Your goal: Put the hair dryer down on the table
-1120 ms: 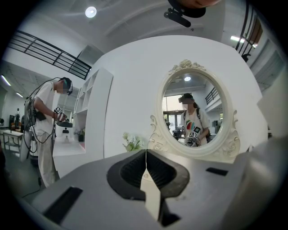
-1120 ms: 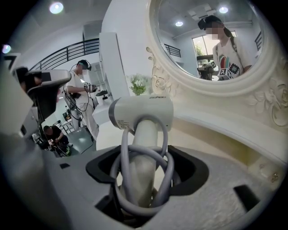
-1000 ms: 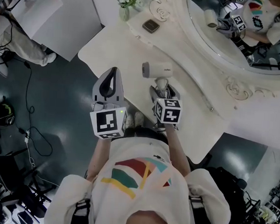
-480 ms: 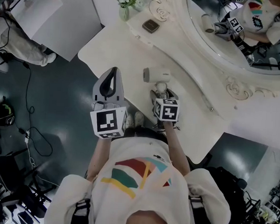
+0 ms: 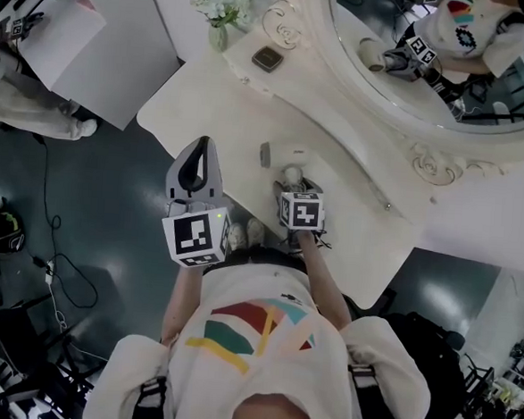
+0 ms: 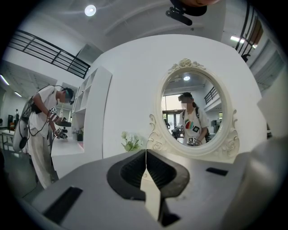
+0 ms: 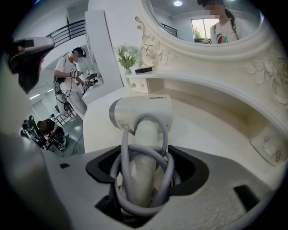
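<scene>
Your right gripper [image 5: 292,179] clamps the hair dryer [image 5: 285,154] by its cord-wrapped handle at frame centre, just over the table [image 5: 207,102], handle running straight out from the jaws, barrel lying crosswise beyond them.

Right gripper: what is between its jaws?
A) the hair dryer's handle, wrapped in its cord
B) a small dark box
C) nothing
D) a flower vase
A: the right gripper view shows the right gripper closed on the handle of the hair dryer, with the grey cord looped around it.
</scene>
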A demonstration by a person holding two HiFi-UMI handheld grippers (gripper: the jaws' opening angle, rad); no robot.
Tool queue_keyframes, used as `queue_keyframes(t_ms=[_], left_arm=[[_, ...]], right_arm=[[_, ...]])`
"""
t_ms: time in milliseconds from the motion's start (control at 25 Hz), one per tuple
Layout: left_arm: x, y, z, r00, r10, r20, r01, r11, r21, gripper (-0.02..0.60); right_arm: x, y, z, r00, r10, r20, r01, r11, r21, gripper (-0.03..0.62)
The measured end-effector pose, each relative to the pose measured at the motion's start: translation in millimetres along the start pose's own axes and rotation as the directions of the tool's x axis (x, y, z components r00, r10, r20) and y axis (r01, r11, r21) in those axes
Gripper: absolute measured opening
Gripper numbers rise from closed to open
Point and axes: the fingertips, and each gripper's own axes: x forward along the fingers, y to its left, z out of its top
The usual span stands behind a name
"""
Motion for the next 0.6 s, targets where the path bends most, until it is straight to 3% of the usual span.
queue_keyframes(t_ms=[600], left_arm=[[0.9,-4.4,-1.1,1.0,-0.01,-0.003,0.01,1.0,-0.004,0.005]], right_arm=[[7.8,-4.1,-5.2,1.0,-0.018,-0.013,0.017,0.999,-0.047,0.299]])
